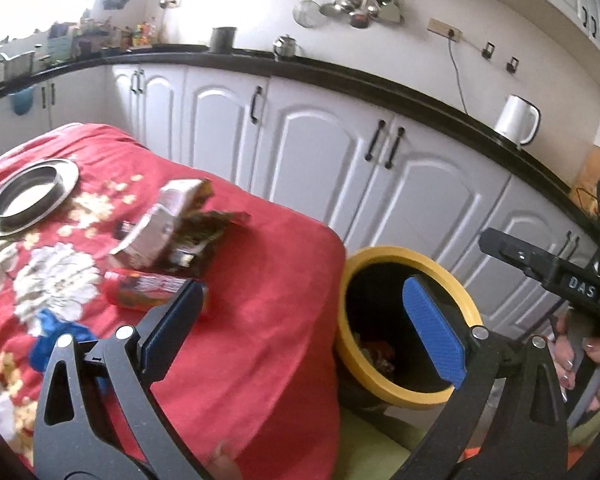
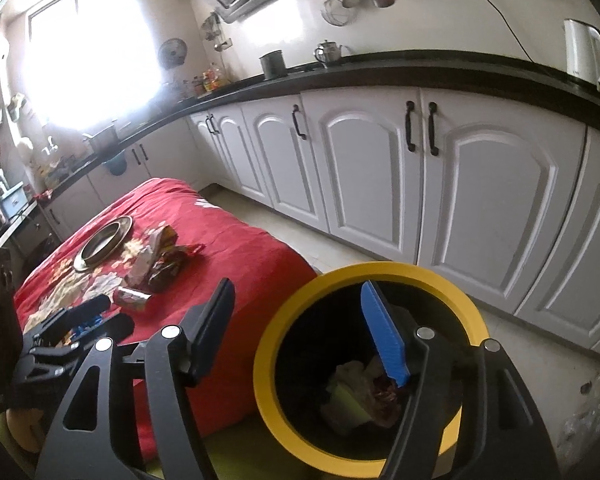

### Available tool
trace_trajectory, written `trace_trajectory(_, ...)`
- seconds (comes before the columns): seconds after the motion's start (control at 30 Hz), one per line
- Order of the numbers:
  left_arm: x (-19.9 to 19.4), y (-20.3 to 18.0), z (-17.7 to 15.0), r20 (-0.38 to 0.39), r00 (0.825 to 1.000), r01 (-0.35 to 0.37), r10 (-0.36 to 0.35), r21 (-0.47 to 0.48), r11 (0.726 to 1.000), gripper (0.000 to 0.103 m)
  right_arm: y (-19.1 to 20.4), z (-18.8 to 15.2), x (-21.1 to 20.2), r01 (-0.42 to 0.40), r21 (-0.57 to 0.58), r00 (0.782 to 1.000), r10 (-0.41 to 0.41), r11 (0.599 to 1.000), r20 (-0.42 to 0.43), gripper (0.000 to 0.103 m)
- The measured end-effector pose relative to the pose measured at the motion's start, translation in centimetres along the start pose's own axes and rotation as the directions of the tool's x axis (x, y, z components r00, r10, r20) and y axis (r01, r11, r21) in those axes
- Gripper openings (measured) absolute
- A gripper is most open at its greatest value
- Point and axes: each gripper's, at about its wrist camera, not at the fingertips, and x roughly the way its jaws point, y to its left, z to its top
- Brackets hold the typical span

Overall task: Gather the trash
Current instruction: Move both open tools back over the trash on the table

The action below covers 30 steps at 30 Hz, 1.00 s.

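While the right gripper (image 2: 300,328) is hanging spread and empty over the yellow-rimmed black bin (image 2: 276,344), the left gripper (image 1: 304,320), equally agape, is sitting nearer the red, seemingly crumpled snack wrapper (image 1: 144,290) lying crosswise ahead-left on the red floral tablecloth (image 1: 268,280).

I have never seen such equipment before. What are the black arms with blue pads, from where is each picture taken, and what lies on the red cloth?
A person holds two hand-operated grippers; no robot is present. Each carries a camera looking forward along its own fingers. In the left picture you see the left gripper, in the right picture the right gripper. Both are open and hold nothing. On the red cloth lie a steel plate, crumpled wrappers, a small red packet and something blue. Beside it stands the yellow-rimmed bin, already containing some trash.
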Motion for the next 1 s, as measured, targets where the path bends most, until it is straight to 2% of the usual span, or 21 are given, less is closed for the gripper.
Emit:
trace_trajectory(0.5, -2.3, 5.5, 0.7, 0.056, 0.994, -0.091, 0.098, -0.114, 0.989, 0.092, 4.3, 1.3, 0.6, -0.06, -0.067, 0.998, 0.06, 0.996, 0.0, 0.065)
trace_trajectory(1.0, -2.6, 10.9, 1.5, 0.048, 0.979, -0.187, 0.197, -0.164, 0.969, 0.092, 9.0, 2.8, 5.6, -0.155, -0.112, 0.986, 0.147, 0.981, -0.081, 0.065)
